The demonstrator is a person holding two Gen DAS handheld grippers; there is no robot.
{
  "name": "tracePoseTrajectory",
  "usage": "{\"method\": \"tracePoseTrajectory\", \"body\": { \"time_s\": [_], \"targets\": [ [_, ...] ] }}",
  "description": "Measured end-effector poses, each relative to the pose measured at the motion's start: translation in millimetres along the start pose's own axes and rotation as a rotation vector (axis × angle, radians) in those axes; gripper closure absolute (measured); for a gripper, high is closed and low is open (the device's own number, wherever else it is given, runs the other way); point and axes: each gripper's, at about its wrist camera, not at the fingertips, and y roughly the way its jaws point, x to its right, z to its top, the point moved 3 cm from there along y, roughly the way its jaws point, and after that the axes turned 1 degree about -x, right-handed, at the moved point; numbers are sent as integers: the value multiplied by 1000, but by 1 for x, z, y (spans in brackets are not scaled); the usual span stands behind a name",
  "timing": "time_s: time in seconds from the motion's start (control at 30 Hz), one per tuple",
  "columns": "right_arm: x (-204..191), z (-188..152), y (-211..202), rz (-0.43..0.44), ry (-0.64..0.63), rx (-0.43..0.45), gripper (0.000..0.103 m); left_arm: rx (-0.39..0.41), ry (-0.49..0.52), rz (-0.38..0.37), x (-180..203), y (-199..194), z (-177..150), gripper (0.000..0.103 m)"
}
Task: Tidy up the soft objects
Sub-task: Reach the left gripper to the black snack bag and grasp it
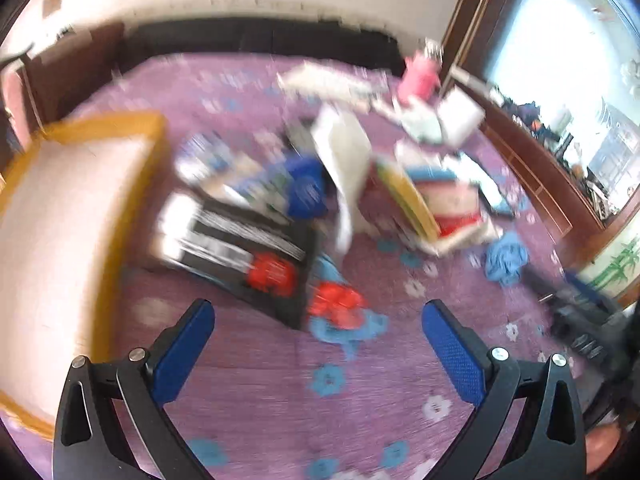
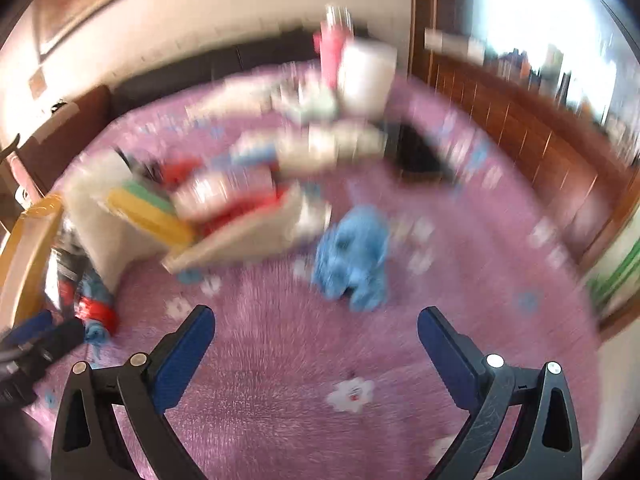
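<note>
Frankly, blue cloth (image 2: pixel 352 260) crumpled, axis unclear

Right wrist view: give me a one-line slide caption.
Open right gripper hovers empty over the purple floral bedspread, facing a crumpled blue cloth beside a blurred pile of clutter.

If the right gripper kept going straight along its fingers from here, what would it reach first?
Most likely the crumpled blue cloth lying on the purple bedspread, ahead of the open right gripper. Nothing shows between them, though motion blur leaves depth uncertain.
</note>
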Motion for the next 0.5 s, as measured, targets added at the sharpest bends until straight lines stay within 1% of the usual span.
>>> {"method": "tracePoseTrajectory", "body": {
  "time_s": [0.07, 0.1, 0.13, 0.17, 0.2, 0.23, 0.3, 0.37, 0.43, 0.5],
  "targets": [
    [-5, 13, -27, -56, -50, 150, 1, 50, -12, 35, -18, -15, 5, 0],
    [-9, 21, -34, -63, -74, 203, 1, 59, -29, 52, -28, -18, 9, 0],
    [-11, 24, -35, -65, -93, 217, 1, 64, -50, 71, -39, -21, 11, 0],
    [-15, 30, -30, -84, -111, 206, 1, 65, -80, 95, -52, -23, 13, 0],
    [-17, 35, -21, -113, -108, 192, 1, 63, -94, 104, -57, -22, 16, 0],
    [-16, 40, -12, -117, -84, 192, 1, 59, -106, 111, -65, -22, 19, 0],
    [-11, 44, 6, -105, -32, 210, 1, 50, -126, 130, -77, -21, 22, 0],
    [-9, 49, 24, -156, -15, 224, 1, 40, -130, 131, -88, -26, 21, 0],
    [-7, 47, 42, -196, -13, 232, 1, 33, -109, 118, -84, -25, 24, 0],
    [-1, 40, 51, -191, 2, 214, 1, 31, -61, 108, -70, -20, 31, 0]
  ]
}}
